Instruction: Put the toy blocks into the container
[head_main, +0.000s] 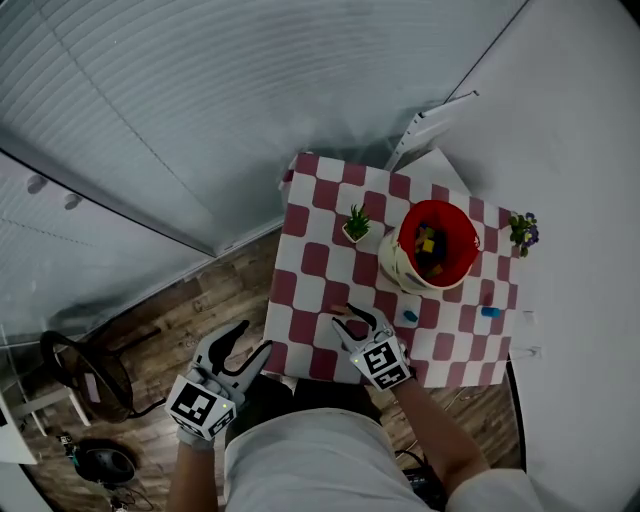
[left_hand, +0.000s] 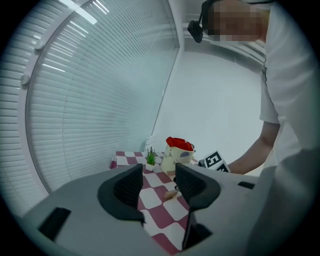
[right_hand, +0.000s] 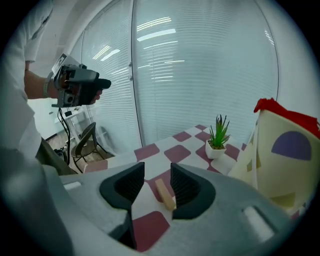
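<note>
A tan wooden block (right_hand: 165, 194) lies on the checkered tablecloth (head_main: 310, 260) between the jaws of my right gripper (right_hand: 156, 172), close to the right-hand jaw; the jaws stand apart and are open around it. In the head view this right gripper (head_main: 350, 318) hovers over the table's near edge. The red-rimmed cream container (head_main: 435, 246) stands further back with coloured blocks inside. Two blue blocks (head_main: 408, 316) (head_main: 489, 311) lie on the cloth near it. My left gripper (head_main: 256, 336) hangs off the table's left side, open and empty. The left gripper view shows the tan block (left_hand: 171, 194) and the container (left_hand: 178, 152).
A small potted green plant (head_main: 356, 224) stands left of the container, and a purple-flowered plant (head_main: 522, 232) sits at the right edge. Window blinds run behind the table. A black chair (head_main: 85, 372) stands on the wooden floor to the left.
</note>
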